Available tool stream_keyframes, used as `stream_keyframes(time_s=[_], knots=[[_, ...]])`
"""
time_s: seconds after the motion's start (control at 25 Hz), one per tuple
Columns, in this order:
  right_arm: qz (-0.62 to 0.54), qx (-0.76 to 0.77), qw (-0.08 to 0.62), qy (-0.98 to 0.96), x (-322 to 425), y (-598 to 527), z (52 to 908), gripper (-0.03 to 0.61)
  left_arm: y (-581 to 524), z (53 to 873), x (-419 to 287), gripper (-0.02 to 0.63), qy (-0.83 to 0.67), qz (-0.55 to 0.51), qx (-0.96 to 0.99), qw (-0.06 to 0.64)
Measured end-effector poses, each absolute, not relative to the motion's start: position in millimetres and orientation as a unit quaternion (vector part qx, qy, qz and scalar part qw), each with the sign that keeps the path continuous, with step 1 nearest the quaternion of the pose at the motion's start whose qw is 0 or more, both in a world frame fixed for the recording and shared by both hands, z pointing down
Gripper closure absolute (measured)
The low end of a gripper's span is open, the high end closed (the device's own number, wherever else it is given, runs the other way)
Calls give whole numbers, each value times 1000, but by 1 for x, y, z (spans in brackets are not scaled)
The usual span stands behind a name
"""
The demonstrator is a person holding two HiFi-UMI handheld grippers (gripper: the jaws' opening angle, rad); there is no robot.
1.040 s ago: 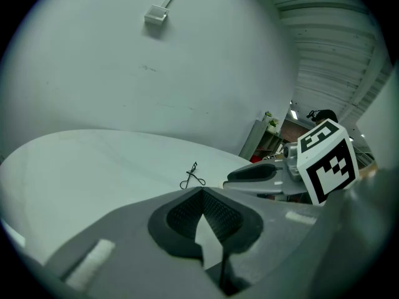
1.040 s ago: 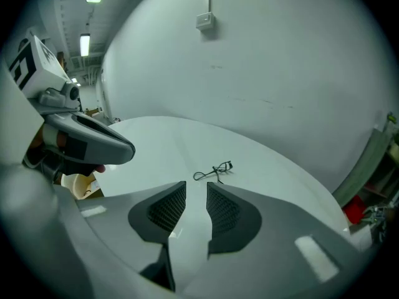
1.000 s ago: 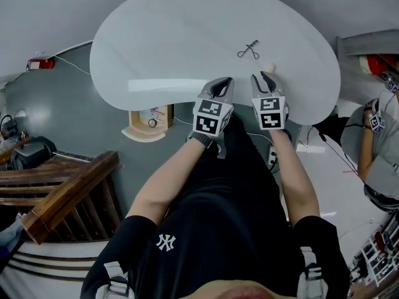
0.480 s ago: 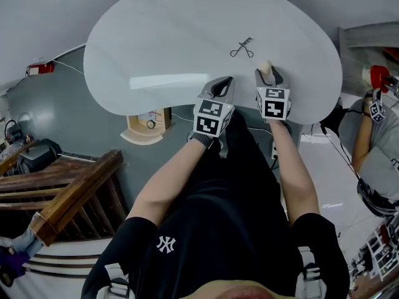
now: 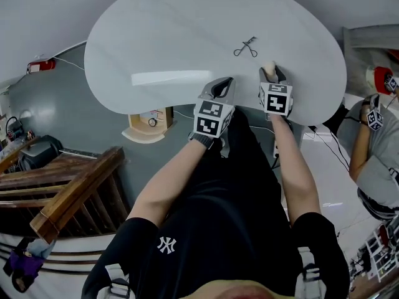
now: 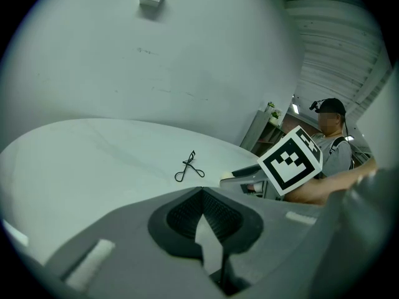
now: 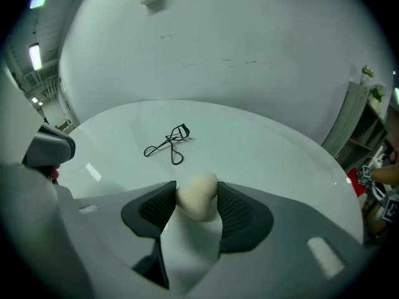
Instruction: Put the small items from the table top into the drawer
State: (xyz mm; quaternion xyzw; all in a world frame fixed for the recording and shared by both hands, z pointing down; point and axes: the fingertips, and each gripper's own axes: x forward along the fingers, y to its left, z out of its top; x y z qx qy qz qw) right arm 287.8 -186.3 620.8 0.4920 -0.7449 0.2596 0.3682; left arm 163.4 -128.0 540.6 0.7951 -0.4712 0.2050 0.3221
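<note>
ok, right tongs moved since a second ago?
Yes: right tongs went up the head view, over the white table towards the black eyelash curler; they have just been opening, beige egg-shaped sponge between them.
</note>
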Motion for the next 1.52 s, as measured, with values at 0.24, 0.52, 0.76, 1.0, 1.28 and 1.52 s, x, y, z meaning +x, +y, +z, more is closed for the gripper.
stream_keyframes(time_s=[0.24, 0.52, 0.76, 1.0, 1.28, 1.52], knots=[[270, 502, 363, -737, 290, -187, 616, 370, -127, 539, 153, 614, -476, 199, 794, 322], [258, 496, 338, -757, 263, -184, 589, 371, -120, 527, 139, 614, -482, 187, 795, 317], [243, 468, 312, -790, 223, -168, 565, 370, -107, 518, 122, 614, -490, 175, 795, 311], [226, 437, 297, -819, 178, -142, 545, 370, -88, 507, 95, 614, -510, 161, 788, 305], [203, 392, 291, -849, 124, -109, 528, 370, -59, 498, 58, 614, -542, 146, 771, 301], [184, 357, 293, -868, 80, -81, 521, 370, -32, 495, 21, 614, -572, 128, 752, 303]])
